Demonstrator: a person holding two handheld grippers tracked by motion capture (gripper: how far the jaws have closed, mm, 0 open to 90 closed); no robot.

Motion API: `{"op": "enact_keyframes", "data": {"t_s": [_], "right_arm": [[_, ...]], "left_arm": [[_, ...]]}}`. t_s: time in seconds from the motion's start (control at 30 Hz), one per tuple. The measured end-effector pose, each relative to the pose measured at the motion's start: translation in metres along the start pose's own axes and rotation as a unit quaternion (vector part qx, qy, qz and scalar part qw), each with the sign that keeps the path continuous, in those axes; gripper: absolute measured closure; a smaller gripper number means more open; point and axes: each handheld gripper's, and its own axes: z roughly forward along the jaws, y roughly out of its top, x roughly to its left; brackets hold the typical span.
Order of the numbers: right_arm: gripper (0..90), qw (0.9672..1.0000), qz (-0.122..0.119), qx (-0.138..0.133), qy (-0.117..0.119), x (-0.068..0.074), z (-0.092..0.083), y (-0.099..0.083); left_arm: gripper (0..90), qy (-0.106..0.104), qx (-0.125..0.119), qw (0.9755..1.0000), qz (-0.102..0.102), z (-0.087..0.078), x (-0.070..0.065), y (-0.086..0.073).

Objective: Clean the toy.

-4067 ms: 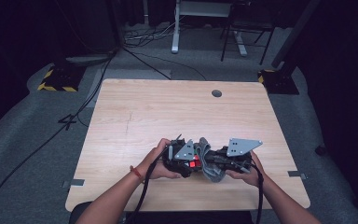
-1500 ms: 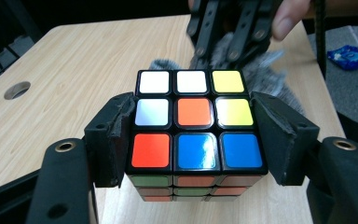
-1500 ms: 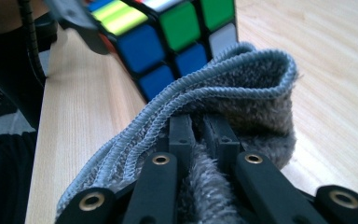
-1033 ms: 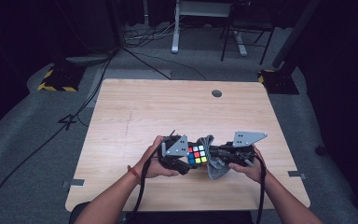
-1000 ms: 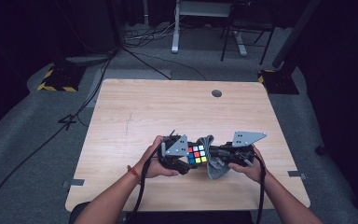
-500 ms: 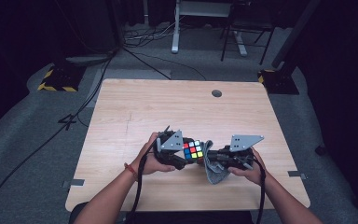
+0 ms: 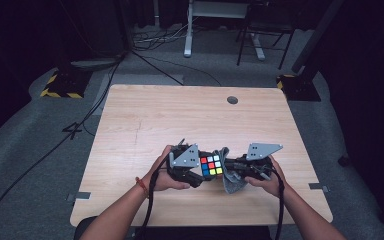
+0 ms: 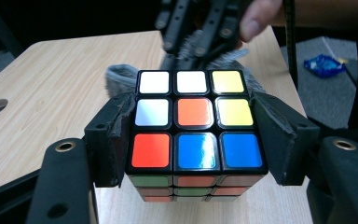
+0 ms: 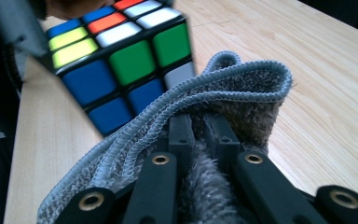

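Since the frame of a few seconds back, when our two grippers sat huddled together over a dark bundle with the cube's colours hardly showing, we have turned the puzzle cube (image 7: 210, 165) so its coloured top faces up, and over the last second we have shifted it slightly to the left along the near part of the wooden table (image 7: 145, 115). Our left gripper (image 8: 193, 140) has its jaws clamped on the cube's two opposite sides, the padded faces pressed flat against the middle and lower rows, holding it just above the tabletop; the face toward that gripper's camera shows white, white, yellow on top, white, orange, yellow in the middle and red, blue, blue below. Our right gripper (image 9: 196, 135) has its jaws drawn close together, pinched on a folded grey cloth (image 9: 242, 93) whose ribbed edge curls over in front of them. The cloth sits right against the cube's right side, between the two grippers in the high view (image 7: 232, 175), and it hangs down toward the table
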Motion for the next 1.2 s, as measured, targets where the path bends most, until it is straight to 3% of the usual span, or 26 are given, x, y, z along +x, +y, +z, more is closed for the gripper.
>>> {"op": "enact_keyframes", "data": {"t_s": [0.07, 0.27, 0.4, 0.57, 0.8, 0.9, 1.13, 1.2], "right_arm": [[83.3, 1.0, -0.003, -0.002, 0.002, 0.001, 0.0, 0.0], [83.5, 0.9996, -0.008, -0.028, -0.002, 0.006, -0.006, 0.005], [83.6, 0.9991, -0.013, -0.04, -0.012, 0.008, -0.007, 0.008], [83.6, 0.9983, -0.036, -0.04, -0.022, 0.018, -0.004, 0.014], [83.5, 0.9984, -0.034, -0.045, -0.005, 0.019, 0.001, 0.016], [83.5, 0.9985, -0.041, -0.035, -0.008, 0.019, 0.003, 0.015], [83.5, 0.9996, -0.006, -0.017, -0.023, -0.001, -0.003, -0.002], [83.5, 0.9998, 0.0, -0.012, -0.017, -0.004, -0.001, -0.005]], "left_arm": [[34.4, 0.011, 0.008, 0.9999, 0.001, 0.002, 0.001, -0.002], [34.3, 0.013, 0.027, 0.9995, -0.005, 0.011, 0.002, -0.006], [34.2, 0.028, 0.052, 0.9982, 0.01, 0.016, 0.0, -0.005], [34.1, 0.03, 0.076, 0.9964, 0.021, 0.023, -0.004, -0.007], [34.3, 0.023, 0.104, 0.9939, 0.029, 0.032, -0.006, -0.009], [34.3, 0.016, 0.103, 0.9942, 0.024, 0.03, -0.004, -0.011], [34.3, 0.017, 0.059, 0.998, 0.012, 0.017, -0.003, -0.004], [34.3, 0.016, 0.056, 0.9983, 0.009, 0.016, -0.003, -0.004]]}}
